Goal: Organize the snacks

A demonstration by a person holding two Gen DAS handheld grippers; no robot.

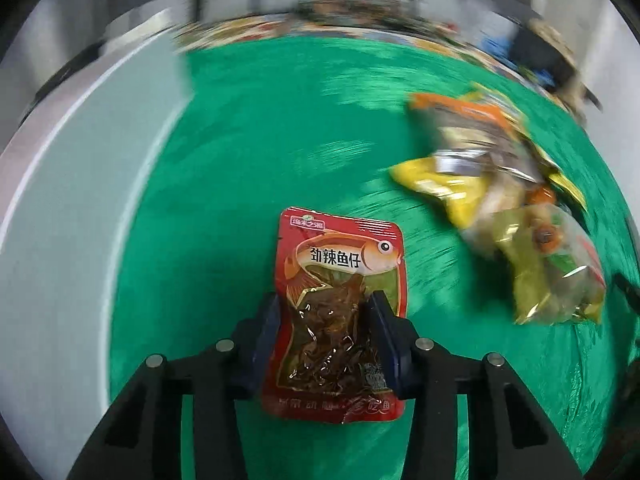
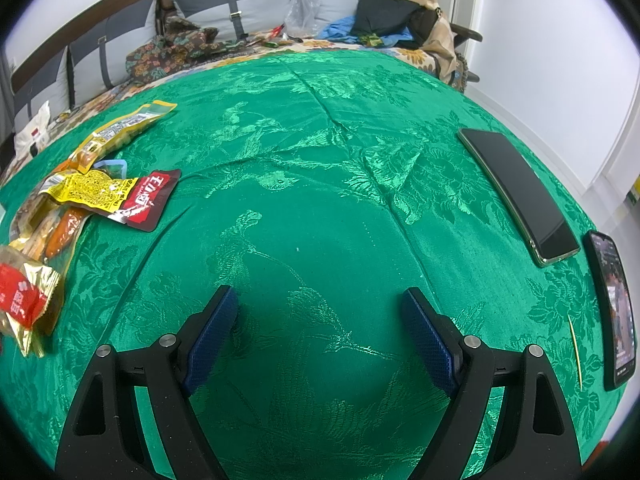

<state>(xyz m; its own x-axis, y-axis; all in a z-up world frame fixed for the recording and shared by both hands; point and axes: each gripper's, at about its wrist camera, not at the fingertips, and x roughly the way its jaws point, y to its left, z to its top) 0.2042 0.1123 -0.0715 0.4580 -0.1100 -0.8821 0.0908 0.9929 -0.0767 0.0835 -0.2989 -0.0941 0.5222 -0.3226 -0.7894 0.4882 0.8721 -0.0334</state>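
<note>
While the left gripper [image 1: 324, 312] has its blue fingers [image 1: 266, 340] clamped on either side of a red fish-snack packet [image 1: 340, 280], the packet stands out forward between them over the green cloth [image 1: 280, 120]. Its printed top points away from the camera and its clear lower window sits right in the grip. Off to the right in the left wrist view lies a heap of other snack packets [image 1: 508, 200], yellow, orange and clear; the blur there makes it hard to count them.

The right gripper [image 2: 320, 328] hangs above bare green cloth [image 2: 320, 140] with its fingers [image 2: 212, 340] spread wide and nothing between them. To its left the snack pile [image 2: 80, 196] rests on the cloth, a red-and-black packet [image 2: 148, 200] at its near edge and a long yellow packet [image 2: 124, 128] farther back. Two phones lie well to the right: a dark one [image 2: 516, 192] and, just beyond it at the cloth's edge, one with a lit screen [image 2: 616, 312]. A thin yellow stick [image 2: 575, 352] lies beside the lit phone.
</note>
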